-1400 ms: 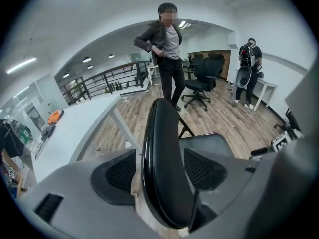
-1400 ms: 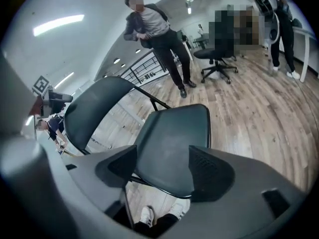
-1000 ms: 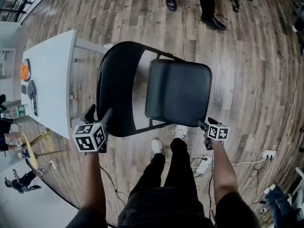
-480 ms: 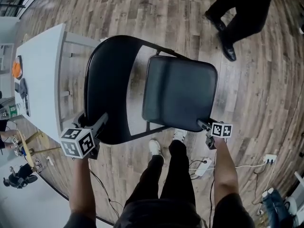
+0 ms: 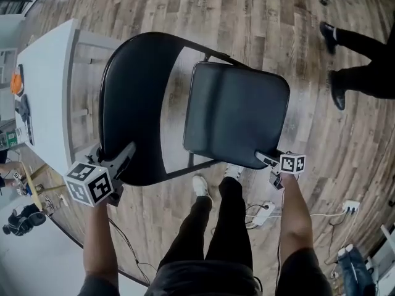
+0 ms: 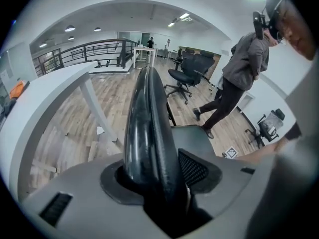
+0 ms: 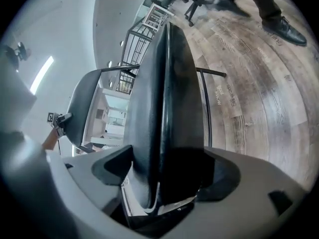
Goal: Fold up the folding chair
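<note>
A black folding chair stands open on the wood floor, with its backrest (image 5: 133,103) at the left and its padded seat (image 5: 237,113) at the right. My left gripper (image 5: 123,156) straddles the backrest's near edge. Its jaws are closing around that rim (image 6: 147,123), and a dark gap still shows on one side. My right gripper (image 5: 264,158) sits at the seat's near right corner. Its jaws are opening, and the thick seat edge (image 7: 167,108) fills the space between them. The backrest (image 7: 82,108) also shows in the right gripper view.
A white table (image 5: 46,85) with small items stands close to the left of the chair. A person's legs (image 5: 358,54) cross the floor at the upper right. A power strip (image 5: 262,213) and cables lie by my feet (image 5: 200,187). Office chairs (image 6: 184,76) stand further off.
Both grippers have sunk onto the chair. The left one slid down and left along the backrest edge, and the right one settled over the seat corner. The walking person moved from the top to the right.
</note>
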`<move>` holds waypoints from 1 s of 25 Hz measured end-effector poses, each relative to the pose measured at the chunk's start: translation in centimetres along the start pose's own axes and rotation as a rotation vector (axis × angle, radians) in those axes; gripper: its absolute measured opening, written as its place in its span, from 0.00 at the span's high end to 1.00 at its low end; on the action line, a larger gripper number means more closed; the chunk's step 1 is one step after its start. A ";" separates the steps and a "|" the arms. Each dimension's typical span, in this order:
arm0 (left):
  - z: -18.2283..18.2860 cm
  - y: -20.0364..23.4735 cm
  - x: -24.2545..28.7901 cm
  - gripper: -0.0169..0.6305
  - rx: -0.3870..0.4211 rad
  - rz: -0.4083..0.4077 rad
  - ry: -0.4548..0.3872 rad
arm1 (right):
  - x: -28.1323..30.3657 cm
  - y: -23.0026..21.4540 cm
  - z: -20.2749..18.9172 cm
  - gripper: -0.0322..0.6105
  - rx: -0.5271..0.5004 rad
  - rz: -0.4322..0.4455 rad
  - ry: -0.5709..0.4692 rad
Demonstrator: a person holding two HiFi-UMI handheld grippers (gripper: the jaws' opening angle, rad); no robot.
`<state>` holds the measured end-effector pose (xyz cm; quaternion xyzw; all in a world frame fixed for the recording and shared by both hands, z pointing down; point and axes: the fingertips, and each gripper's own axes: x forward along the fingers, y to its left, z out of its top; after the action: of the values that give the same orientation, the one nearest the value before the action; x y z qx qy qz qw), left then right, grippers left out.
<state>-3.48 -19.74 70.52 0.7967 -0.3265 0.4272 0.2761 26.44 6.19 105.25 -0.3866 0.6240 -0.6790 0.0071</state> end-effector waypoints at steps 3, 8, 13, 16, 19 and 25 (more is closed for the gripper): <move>-0.1 0.0 0.0 0.67 -0.005 -0.023 0.009 | 0.2 0.1 0.0 0.37 0.020 -0.006 -0.017; 0.1 -0.2 -0.6 0.70 -0.007 -0.028 -0.001 | 0.0 0.4 0.0 0.37 0.029 -0.010 -0.015; 1.5 -1.3 -2.1 0.73 0.005 -0.047 -0.022 | -0.4 3.0 0.5 0.38 0.024 0.011 -0.049; 2.2 -2.1 -3.4 0.78 0.008 -0.046 -0.025 | -0.7 4.8 0.7 0.38 0.025 0.007 -0.058; 3.0 -2.9 -4.4 0.80 0.007 -0.052 -0.031 | -1.4 6.8 1.0 0.40 0.025 0.000 -0.072; 4.0 -2.4 -7.0 0.82 0.004 -0.035 -0.043 | -1.3 11.8 0.9 0.42 0.014 -0.029 -0.077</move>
<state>-2.61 -19.10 62.11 0.8118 -0.3177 0.4057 0.2748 22.24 3.46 94.46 -0.4215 0.6129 -0.6680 0.0237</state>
